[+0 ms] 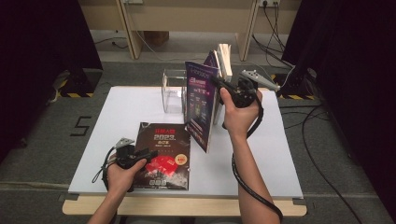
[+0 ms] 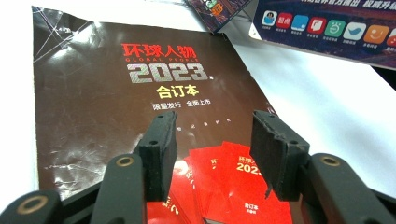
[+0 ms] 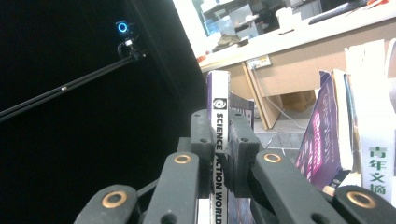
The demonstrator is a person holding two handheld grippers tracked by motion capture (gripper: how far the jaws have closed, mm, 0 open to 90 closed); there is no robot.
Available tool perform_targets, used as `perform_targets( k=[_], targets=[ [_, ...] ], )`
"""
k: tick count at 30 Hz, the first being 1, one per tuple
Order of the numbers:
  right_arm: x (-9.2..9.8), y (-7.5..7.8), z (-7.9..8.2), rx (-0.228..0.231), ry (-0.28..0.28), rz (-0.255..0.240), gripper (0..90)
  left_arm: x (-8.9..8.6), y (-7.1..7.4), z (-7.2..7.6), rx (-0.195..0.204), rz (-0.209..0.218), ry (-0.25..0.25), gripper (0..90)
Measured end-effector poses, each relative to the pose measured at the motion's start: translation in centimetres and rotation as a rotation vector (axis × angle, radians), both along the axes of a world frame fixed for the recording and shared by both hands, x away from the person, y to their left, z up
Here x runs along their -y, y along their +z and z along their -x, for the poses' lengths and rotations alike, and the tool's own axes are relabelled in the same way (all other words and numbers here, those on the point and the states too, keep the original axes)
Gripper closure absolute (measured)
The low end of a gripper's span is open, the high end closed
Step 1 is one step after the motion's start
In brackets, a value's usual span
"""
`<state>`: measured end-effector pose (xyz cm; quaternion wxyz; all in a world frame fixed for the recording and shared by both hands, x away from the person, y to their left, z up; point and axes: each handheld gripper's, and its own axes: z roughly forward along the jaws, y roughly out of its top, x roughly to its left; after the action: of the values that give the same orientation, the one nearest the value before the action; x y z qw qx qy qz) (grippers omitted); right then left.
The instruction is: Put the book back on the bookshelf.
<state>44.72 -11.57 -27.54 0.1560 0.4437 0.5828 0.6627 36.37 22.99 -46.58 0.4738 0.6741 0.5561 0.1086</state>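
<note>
A dark magazine [image 1: 164, 136] with "2023" on its cover [image 2: 116, 93] lies flat at the front left of the white board [image 1: 266, 158]. My left gripper [image 1: 150, 153] hovers low over its lower half, jaws open [image 2: 215, 135] with nothing between them. My right gripper [image 1: 217, 82] is raised at the back middle, shut on the spine of a purple magazine [image 1: 201, 105]. That magazine hangs tilted, its lower corner near the board. In the right gripper view the pads [image 3: 219, 126] pinch the white spine [image 3: 219, 105], which reads "SCIENCE FICTION WORLD".
Several books [image 1: 224, 58] stand upright just behind the held magazine, close beside it [image 3: 364, 116]. A clear acrylic holder [image 1: 173, 91] stands to their left. The purple magazine's cover [image 2: 327, 28] hangs beyond the dark one. Cables trail across the floor at right.
</note>
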Motion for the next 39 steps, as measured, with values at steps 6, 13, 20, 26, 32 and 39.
perform_targets(
  k=[6,13,20,26,32,39],
  targets=[
    [-0.1,0.2,-0.3,0.002,-0.003,-0.007,83.2,0.0,0.0,0.0,-0.003,-0.001,-0.006,49.8],
    [0.0,0.4,-0.6,0.003,-0.002,-0.025,83.2,0.0,0.0,0.0,0.000,0.000,-0.001,49.9],
    [0.0,0.5,-0.9,0.014,-0.003,-0.033,83.3,0.0,-0.1,-0.1,-0.002,0.002,-0.002,49.9],
    [0.2,0.8,-1.2,0.015,0.002,-0.048,83.2,0.0,-0.1,0.0,-0.003,0.000,-0.004,49.9],
    [0.2,0.9,-1.4,0.018,-0.002,-0.047,83.2,0.0,0.0,0.0,-0.002,0.002,-0.002,49.9],
    [0.0,1.1,-1.7,0.023,-0.007,-0.045,83.3,0.0,-0.1,-0.1,-0.001,0.003,-0.004,50.1]
  ],
)
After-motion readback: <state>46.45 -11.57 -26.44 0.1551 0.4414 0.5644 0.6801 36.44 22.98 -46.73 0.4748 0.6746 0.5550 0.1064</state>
